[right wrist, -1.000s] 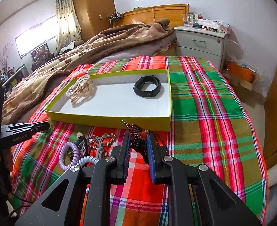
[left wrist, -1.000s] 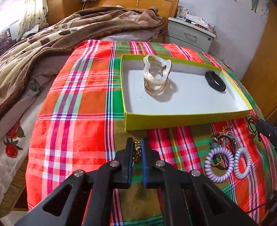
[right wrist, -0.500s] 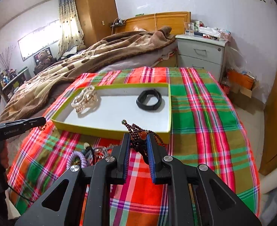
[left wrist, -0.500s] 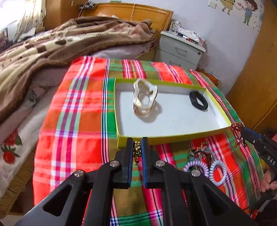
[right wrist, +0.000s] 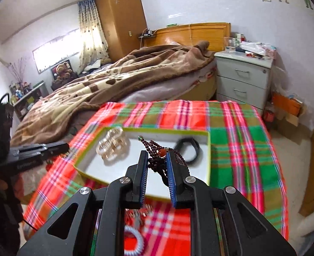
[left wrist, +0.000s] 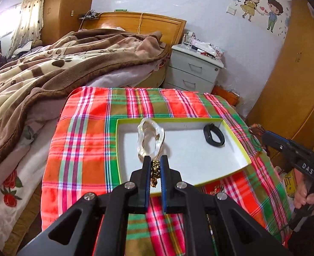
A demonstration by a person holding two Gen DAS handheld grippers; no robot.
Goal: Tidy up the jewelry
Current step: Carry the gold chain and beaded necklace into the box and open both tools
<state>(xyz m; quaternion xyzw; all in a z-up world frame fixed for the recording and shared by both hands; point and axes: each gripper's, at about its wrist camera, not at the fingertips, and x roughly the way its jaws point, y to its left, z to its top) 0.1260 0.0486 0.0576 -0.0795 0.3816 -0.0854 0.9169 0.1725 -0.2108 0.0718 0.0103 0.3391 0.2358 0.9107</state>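
A shallow yellow-green box (left wrist: 238, 145) with a white floor lies on the plaid cloth; it also shows in the right wrist view (right wrist: 209, 149). In it are a clear bangle (left wrist: 150, 140) (right wrist: 112, 147) and a black band (left wrist: 214, 136) (right wrist: 189, 149). My left gripper (left wrist: 155, 164) is shut on a gold chain (left wrist: 155, 173), held above the box's near edge. My right gripper (right wrist: 156, 160) is shut on a dark beaded bracelet (right wrist: 157, 157) with an orange bead, held above the box. Each gripper shows in the other's view, at the right (left wrist: 263, 132) and at the left (right wrist: 66, 146).
The plaid cloth (left wrist: 82, 140) covers a table beside a bed with a brown blanket (left wrist: 50, 68). A white nightstand (left wrist: 195, 72) stands behind. Coiled hair ties (right wrist: 135, 243) and other jewelry lie on the cloth near the box's front.
Both grippers have lifted from the cloth and moved forward over the box, each carrying its jewelry. The gold chain and the beaded bracelet now hang above the box's near edge.
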